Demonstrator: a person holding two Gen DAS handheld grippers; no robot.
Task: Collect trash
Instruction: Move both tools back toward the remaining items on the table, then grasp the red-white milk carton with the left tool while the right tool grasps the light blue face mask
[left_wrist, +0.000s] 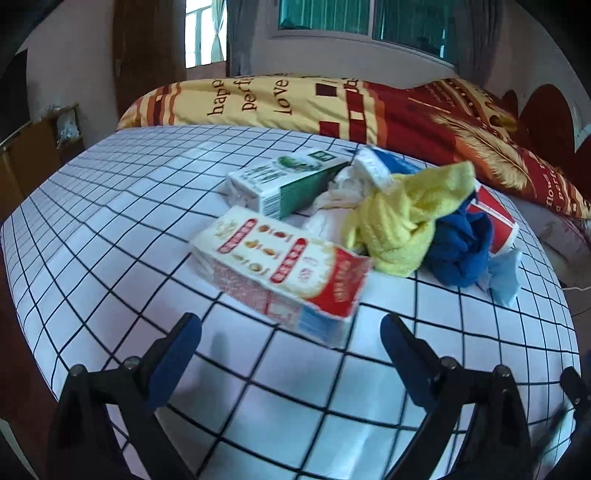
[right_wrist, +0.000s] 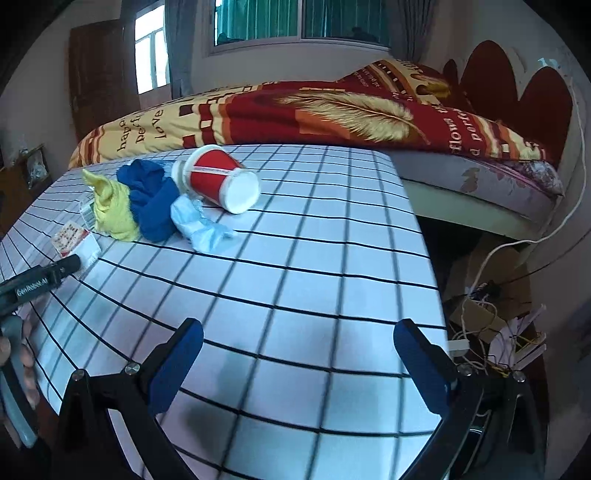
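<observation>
A pile of trash lies on the checked tablecloth (left_wrist: 110, 221). In the left wrist view a red-and-white carton (left_wrist: 280, 273) lies nearest, just ahead of my open, empty left gripper (left_wrist: 291, 332). Behind it are a green-and-white carton (left_wrist: 284, 181), crumpled white paper (left_wrist: 332, 210), a yellow cloth (left_wrist: 406, 218) and a blue cloth (left_wrist: 461, 251). In the right wrist view a red paper cup (right_wrist: 218, 177) lies on its side beside the blue cloth (right_wrist: 151, 199), yellow cloth (right_wrist: 110, 210) and pale crumpled tissue (right_wrist: 199, 225). My right gripper (right_wrist: 299, 339) is open and empty, well short of the pile.
A bed with a red-and-yellow quilt (right_wrist: 332, 110) runs behind the table. The table's right edge (right_wrist: 424, 240) drops to floor clutter with cables and cardboard (right_wrist: 487, 306). The left gripper's finger (right_wrist: 62, 269) reaches in at the left. A wooden cabinet (left_wrist: 33, 155) stands at far left.
</observation>
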